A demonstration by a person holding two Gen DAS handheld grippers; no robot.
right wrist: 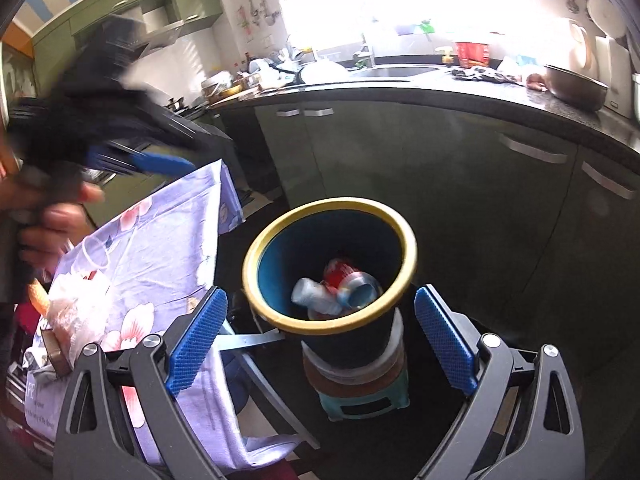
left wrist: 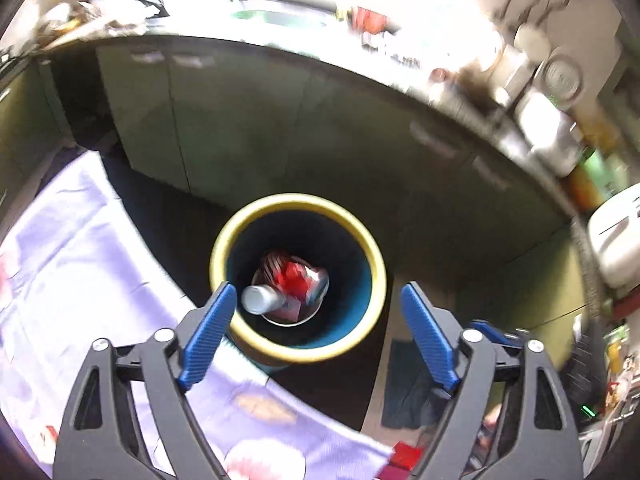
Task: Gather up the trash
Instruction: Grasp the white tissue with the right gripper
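Note:
A dark bin with a yellow rim (left wrist: 298, 199) and a blue inside stands on the floor beside the table. In it lie a red crumpled can (left wrist: 294, 276) and a white cylinder-shaped container (left wrist: 260, 299). My left gripper (left wrist: 318, 288) hovers above the bin's mouth, open, with nothing between its blue pads. In the right wrist view the same bin (right wrist: 328, 204) holds a red can (right wrist: 344, 272) and a pale bottle (right wrist: 308, 292). My right gripper (right wrist: 320, 292) is also open and empty, just in front of the bin. A blurred blue finger (right wrist: 160, 162) of the left gripper shows at upper left, held by a hand (right wrist: 52, 216).
A table with a lilac flowered cloth (right wrist: 160, 240) stands left of the bin, with a clear plastic bag (right wrist: 76, 312) on it. The bin rests on a teal stool (right wrist: 360, 398). Behind it runs a dark counter (right wrist: 440, 94) over green cabinets, cluttered with dishes and a pan (right wrist: 572, 84).

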